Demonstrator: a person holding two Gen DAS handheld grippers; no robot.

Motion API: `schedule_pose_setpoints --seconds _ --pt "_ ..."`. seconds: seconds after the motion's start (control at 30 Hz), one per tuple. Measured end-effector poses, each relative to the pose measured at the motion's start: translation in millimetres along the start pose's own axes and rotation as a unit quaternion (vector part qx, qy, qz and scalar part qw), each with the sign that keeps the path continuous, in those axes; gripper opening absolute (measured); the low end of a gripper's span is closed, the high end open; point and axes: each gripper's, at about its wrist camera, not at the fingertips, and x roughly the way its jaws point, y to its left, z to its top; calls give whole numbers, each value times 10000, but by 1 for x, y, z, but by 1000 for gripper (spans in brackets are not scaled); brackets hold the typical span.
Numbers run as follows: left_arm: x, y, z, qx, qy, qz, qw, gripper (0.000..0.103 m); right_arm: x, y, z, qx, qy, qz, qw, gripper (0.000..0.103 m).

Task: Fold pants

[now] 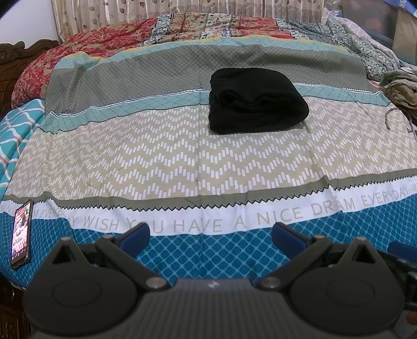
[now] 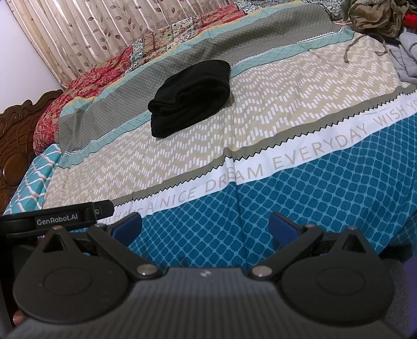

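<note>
folded black pants lie on the bedsheet; left hand-held gripper and right hand-held gripper both gape wide, empty.

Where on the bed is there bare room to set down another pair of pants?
Free: the zigzag band of the bedsheet left of the folded black pants, and the blue strip in front of both hand-held grippers. Crowded: the right edge, with the heap of clothes, and the near-left corner, where the phone lies.

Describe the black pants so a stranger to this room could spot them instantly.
Start at the big bed sheet printed with "WISH YOU HAVE A NICE DREAM EVERYDAY". Beyond that lettering, where the beige zigzag band meets the teal stripe, sit the black pants, folded into a compact bundle. They are the only solid black item; the clothes pile is olive.
</note>
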Motion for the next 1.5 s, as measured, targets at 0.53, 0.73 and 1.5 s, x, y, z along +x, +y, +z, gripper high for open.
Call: schedule_pose_setpoints --seconds 0.53,0.73,1.5 --pt "-2 5 1 48 -134 162 9998 103 -6 3 1 -70 -151 -15 9999 103" --pt "-1 6 2 86 -108 278 9995 103 -5 2 1 -52 -149 -8 9999 103" --pt "2 0 3 235 57 258 9994 103 -6 0 3 -22 -137 17 9999 103"
